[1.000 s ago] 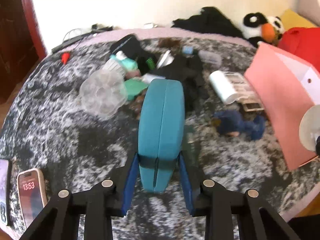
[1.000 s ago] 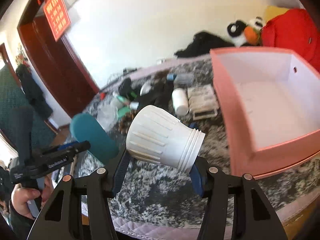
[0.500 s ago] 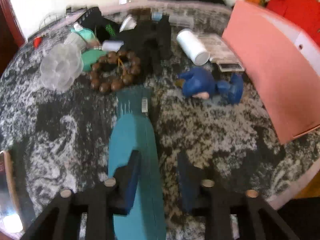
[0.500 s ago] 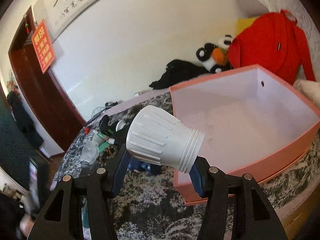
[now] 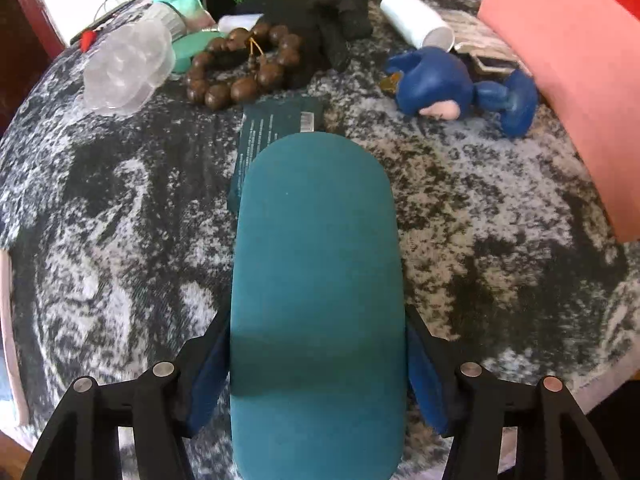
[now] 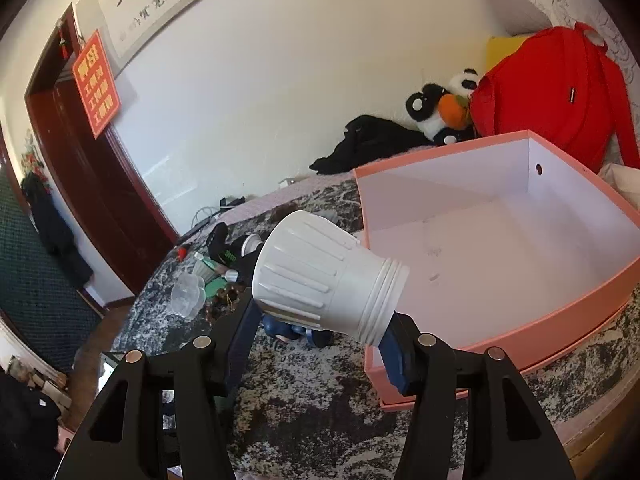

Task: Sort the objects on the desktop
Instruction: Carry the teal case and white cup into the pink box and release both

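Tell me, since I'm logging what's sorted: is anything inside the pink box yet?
No, the pink box shows only its bare white floor and walls.

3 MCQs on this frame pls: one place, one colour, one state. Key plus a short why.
1. Where does the blue figurine lie?
A. Inside the pink box
B. On the table beside the pink box
C. Between the fingers of the left hand-held gripper

2. What colour is the inside of the pink box?
A. White
B. Black
C. Green

3. What is the right hand-held gripper doing?
A. Open, holding nothing
B. Shut on the teal case
C. Shut on the white bulb base

Key
1: B, it lies on its side on the patterned table just left of the box wall.
2: A, the floor and inner walls show white, only the outside is pink.
3: C, the white bulb base sits clamped between its fingers; the teal case is at the left hand-held gripper.
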